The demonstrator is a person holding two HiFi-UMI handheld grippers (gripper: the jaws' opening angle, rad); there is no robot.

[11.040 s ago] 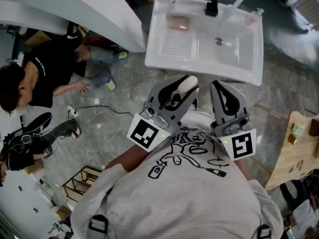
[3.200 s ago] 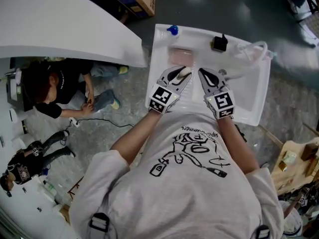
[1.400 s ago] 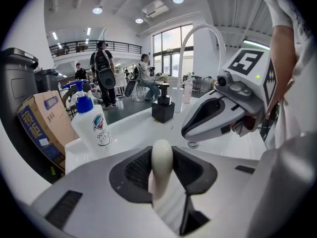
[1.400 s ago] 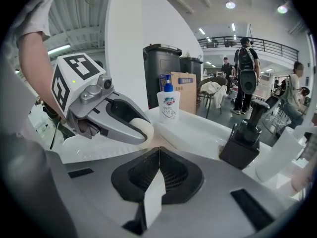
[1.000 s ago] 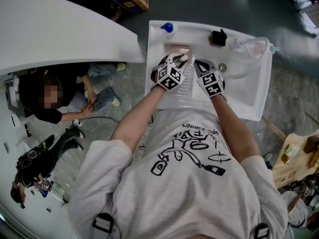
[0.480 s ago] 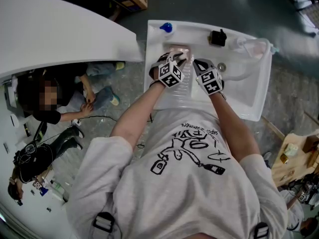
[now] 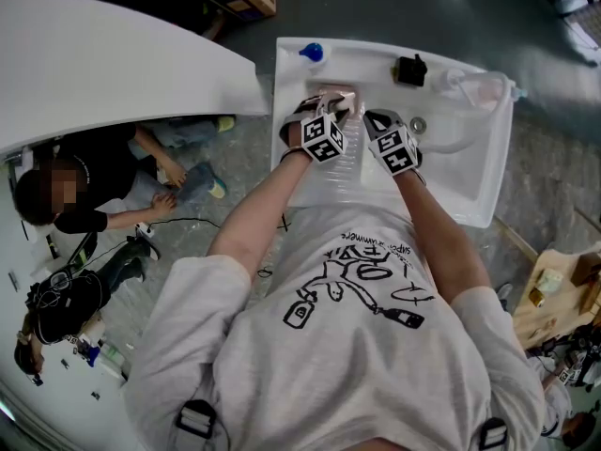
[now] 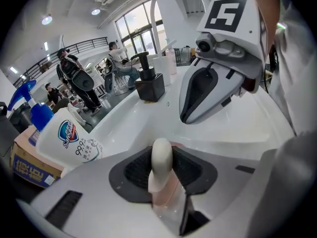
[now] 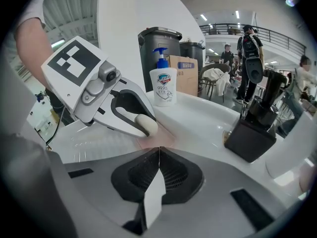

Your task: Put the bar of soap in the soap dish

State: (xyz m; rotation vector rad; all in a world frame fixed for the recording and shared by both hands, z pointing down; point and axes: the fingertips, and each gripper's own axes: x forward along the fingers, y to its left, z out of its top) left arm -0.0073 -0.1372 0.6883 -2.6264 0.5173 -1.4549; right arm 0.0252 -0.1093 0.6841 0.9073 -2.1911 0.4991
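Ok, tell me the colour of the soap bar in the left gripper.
Cream-white soap bar; clearest in the left gripper view.

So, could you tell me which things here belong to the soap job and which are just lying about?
Job: bar of soap, in the jaws of the left gripper; pink soap dish.
Lying about: hand-wash bottle; black dispenser; grey bin; right gripper, jaws shut, empty.

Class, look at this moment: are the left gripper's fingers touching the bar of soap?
Touching. The left gripper view shows the bar of soap pinched between both dark fingers of the left gripper, no gap either side.
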